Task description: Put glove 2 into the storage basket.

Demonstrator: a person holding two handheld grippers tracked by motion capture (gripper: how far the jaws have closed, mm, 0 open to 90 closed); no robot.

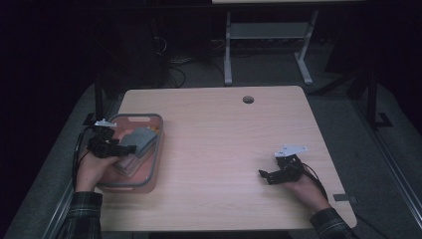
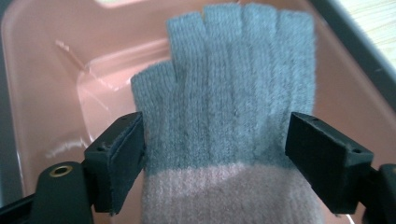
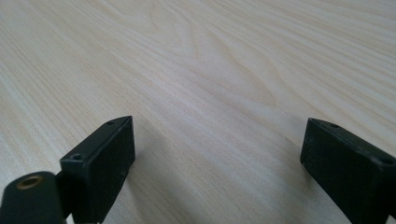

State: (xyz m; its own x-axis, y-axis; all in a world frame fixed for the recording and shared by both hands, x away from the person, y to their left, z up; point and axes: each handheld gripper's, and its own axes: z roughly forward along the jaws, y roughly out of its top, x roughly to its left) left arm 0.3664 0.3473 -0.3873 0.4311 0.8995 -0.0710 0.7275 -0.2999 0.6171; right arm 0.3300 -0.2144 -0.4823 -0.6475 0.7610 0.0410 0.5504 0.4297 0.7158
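Pale wooden table point(image 1: 224, 149), pink bin point(image 1: 154, 169) at left edge

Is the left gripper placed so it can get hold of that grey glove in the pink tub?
Probably yes. The left gripper is open with the grey glove lying between its jaws, inside the pink tub. Nothing blocks it; closing should catch the knit.

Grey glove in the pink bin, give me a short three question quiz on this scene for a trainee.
1. True or false: the left gripper is clamped shut on the grey glove.
2. What does the glove lie in: A, the pink bin; B, a drawer; C, a bag?
3. What is between the jaws of the right gripper?

Key
1. False: the jaws stand wide at the glove's sides, and the right one is clear of it.
2. A.
3. Nothing; bare wooden table.
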